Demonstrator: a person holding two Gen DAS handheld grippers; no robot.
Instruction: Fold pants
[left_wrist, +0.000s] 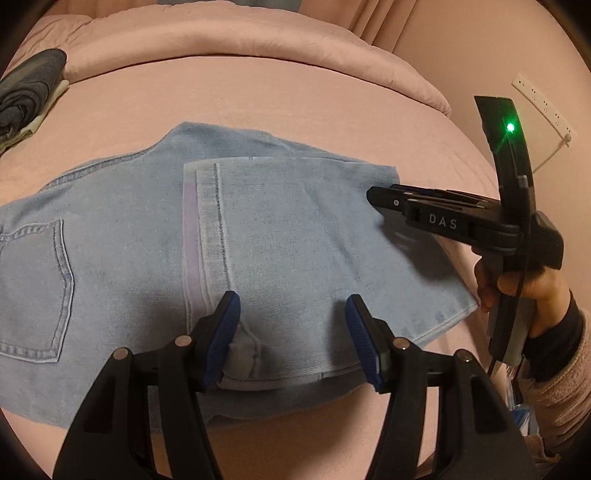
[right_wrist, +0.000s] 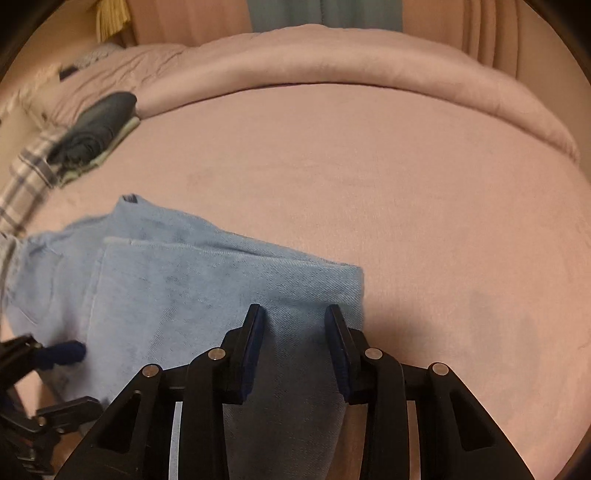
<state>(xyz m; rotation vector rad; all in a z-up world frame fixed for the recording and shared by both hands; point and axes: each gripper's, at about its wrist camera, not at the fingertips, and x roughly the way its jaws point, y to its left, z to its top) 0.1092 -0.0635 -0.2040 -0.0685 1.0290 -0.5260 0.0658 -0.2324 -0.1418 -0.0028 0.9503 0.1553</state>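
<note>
Folded light-blue jeans (left_wrist: 258, 229) on pink bed (left_wrist: 295, 103). Left gripper (left_wrist: 291, 325) and right gripper (right_wrist: 293, 339): fingers spread above the denim, pinching nothing.

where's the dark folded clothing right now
The dark folded clothing sits at the far left of the bed in both views, beyond the jeans, beside the rolled duvet.

1. Glowing dim, warm and pinkish in both views
2. Bowing straight lines and darkening into black corners at the fisheye edges
3. Smearing with motion blur along the right-wrist view's left side
4. Flaring green from an indicator light (left_wrist: 510, 127)
</note>
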